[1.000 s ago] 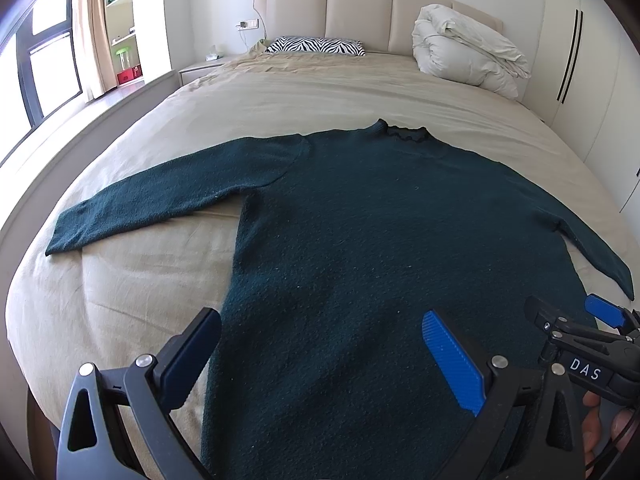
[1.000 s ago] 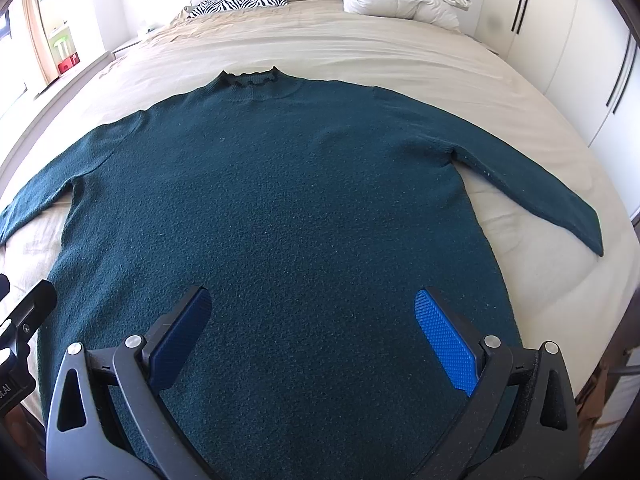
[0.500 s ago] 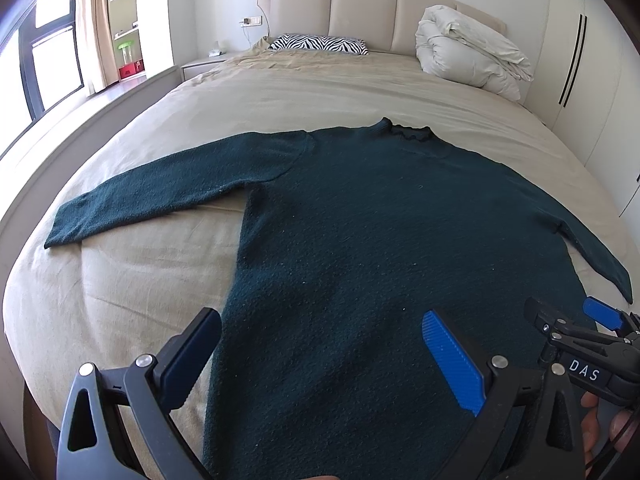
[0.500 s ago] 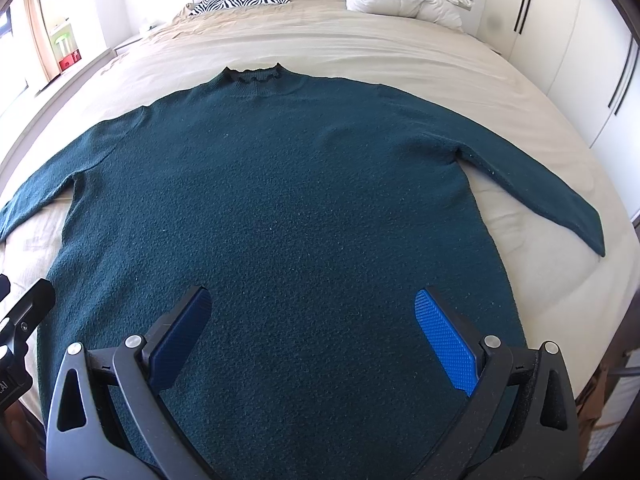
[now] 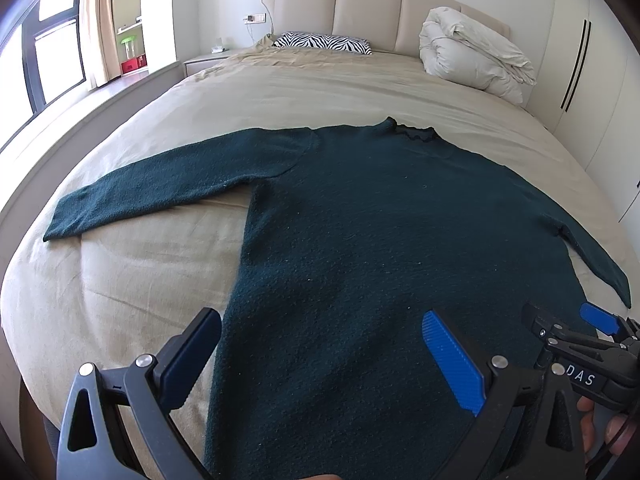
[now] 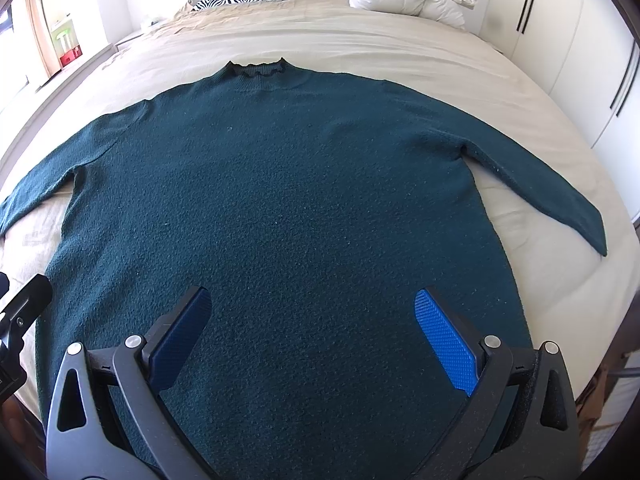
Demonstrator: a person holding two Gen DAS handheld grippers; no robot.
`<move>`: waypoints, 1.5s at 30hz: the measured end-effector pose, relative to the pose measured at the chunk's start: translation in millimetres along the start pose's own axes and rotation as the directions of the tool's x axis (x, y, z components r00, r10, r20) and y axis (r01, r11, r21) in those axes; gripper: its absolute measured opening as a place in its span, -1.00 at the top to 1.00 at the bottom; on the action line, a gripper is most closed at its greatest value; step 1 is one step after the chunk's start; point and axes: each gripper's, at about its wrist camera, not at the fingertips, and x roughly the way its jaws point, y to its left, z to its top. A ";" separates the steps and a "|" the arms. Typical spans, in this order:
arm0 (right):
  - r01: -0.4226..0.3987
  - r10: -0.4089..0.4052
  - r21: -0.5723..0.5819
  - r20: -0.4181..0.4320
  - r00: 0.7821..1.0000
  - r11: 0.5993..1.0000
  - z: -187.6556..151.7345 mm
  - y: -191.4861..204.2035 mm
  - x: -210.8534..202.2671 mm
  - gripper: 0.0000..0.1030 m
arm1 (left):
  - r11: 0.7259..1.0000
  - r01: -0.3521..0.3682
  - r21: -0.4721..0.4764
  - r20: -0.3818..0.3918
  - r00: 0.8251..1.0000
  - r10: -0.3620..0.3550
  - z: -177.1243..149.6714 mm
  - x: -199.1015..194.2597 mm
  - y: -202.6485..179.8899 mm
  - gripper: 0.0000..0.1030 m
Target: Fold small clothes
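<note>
A dark green long-sleeved sweater [image 5: 360, 240] [image 6: 280, 200] lies flat on the beige bed, collar [image 6: 258, 69] toward the headboard and both sleeves spread out to the sides. My left gripper [image 5: 320, 350] hovers open over the sweater's lower left part, its left finger over the bedsheet beside the hem edge. My right gripper [image 6: 312, 330] hovers open above the lower middle of the sweater, nothing between its blue pads. In the left wrist view the right gripper [image 5: 592, 332] shows at the right edge, held by a hand.
The beige bed [image 5: 140, 272] extends widely around the sweater. A zebra-print pillow [image 5: 320, 42] and a rolled white duvet [image 5: 472, 56] sit by the headboard. White wardrobes [image 6: 580, 40] line the right side; a window and shelf are at left.
Both grippers have drawn slightly back and up from the sweater, so a little more of the bed shows. Both stay open; the sweater has not moved.
</note>
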 end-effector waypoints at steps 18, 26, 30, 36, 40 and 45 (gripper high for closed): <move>-0.162 0.159 0.055 0.058 0.986 0.985 10.0 0.5 -6.9 -1.00 | 0.916 0.324 -0.236 0.129 0.945 -0.301 2.2 -21.3 66.9 -1.00; -0.308 0.296 0.059 0.161 0.942 0.949 31.2 20.5 -29.9 -1.00 | 0.929 0.277 -0.245 0.257 0.943 -0.213 24.7 -23.1 127.6 -1.00; -0.351 0.339 0.033 0.192 0.921 0.936 41.3 33.8 -39.9 -1.00 | 0.837 0.289 -0.464 0.066 0.954 -0.293 32.0 12.4 179.6 -1.00; -0.395 0.386 -0.005 0.224 0.895 0.919 49.1 45.5 -53.6 -1.00 | 0.503 0.409 -0.761 0.299 0.910 -0.288 18.3 40.6 288.9 -1.00; -0.412 0.402 0.009 0.209 0.892 0.911 56.0 49.2 -48.7 -0.81 | 0.257 0.435 -0.863 0.387 0.896 -0.217 2.5 67.9 335.0 -0.97; -0.409 0.400 0.010 0.181 0.898 0.913 58.6 55.3 -35.3 -0.68 | 0.169 0.427 -0.889 0.414 0.904 -0.108 6.0 83.7 356.5 -0.88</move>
